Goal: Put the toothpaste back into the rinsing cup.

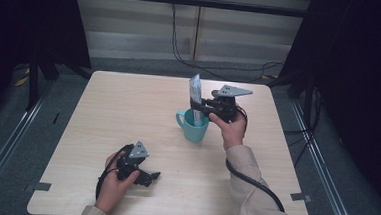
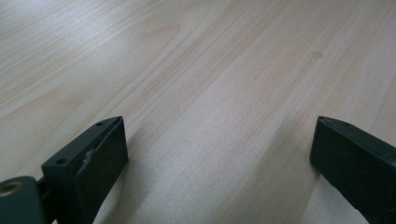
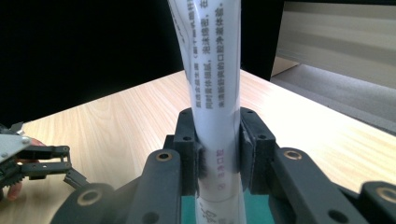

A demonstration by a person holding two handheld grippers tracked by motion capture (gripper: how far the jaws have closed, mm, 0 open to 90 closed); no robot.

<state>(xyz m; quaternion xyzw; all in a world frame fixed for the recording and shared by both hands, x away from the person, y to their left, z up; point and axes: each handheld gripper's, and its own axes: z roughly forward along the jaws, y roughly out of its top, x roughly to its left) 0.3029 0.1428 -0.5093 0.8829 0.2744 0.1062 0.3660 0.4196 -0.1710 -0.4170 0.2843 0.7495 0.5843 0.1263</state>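
One soft, light tube (image 3: 212,93) sits pinched low in my right gripper (image 3: 217,154) above the mug (image 1: 194,127); left gripper (image 2: 219,158) gapes empty. Grip gently: it dents.

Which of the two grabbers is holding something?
The right gripper. Its jaws are shut on the white tube, held upright over the teal mug. The left gripper sits open and low over the table, gripping nothing.

Open table (image 1: 128,108) all around, teal mug (image 1: 194,128) (tube (image 1: 194,95) upright inside) the lone obstacle
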